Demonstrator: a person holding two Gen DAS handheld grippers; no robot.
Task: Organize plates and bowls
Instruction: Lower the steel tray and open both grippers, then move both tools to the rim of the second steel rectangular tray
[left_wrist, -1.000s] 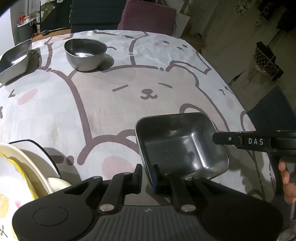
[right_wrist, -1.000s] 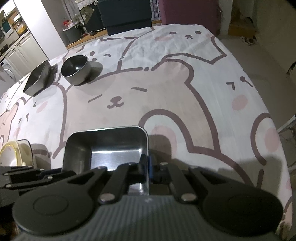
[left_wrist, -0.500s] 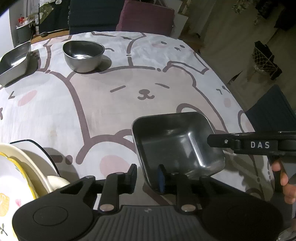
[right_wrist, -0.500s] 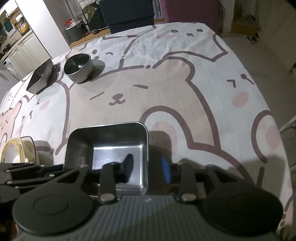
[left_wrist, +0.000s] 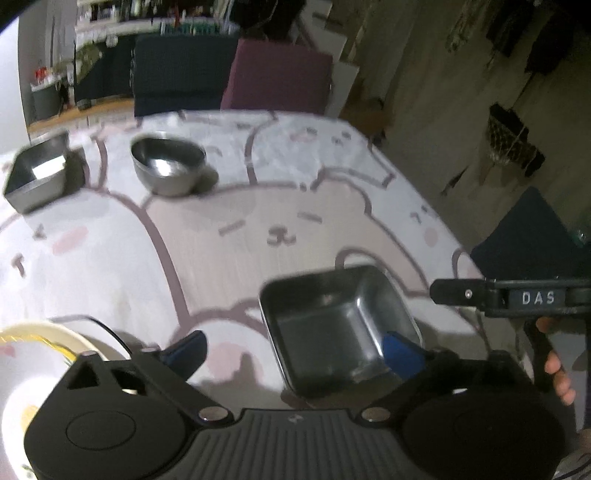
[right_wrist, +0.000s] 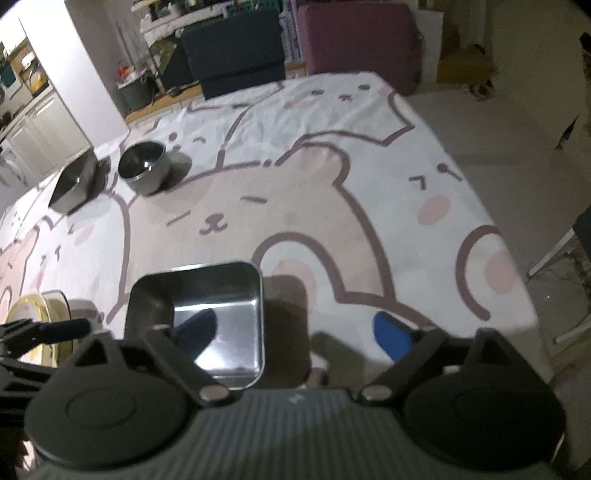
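steel square bowl (left_wrist: 334, 325) sits between both opening grippers.

dim room; navy box (right_wrist: 236, 48), maroon box (right_wrist: 360, 40) (beyond table); pale floor (right_wrist: 517, 122)

Black ribbed gripper body (left_wrist: 295, 439), blue-padded fingers (left_wrist: 400, 352), silver pivot screws, white "DAS" marking (left_wrist: 538, 297)

Dim, motion blur (fisheye-warped edges).
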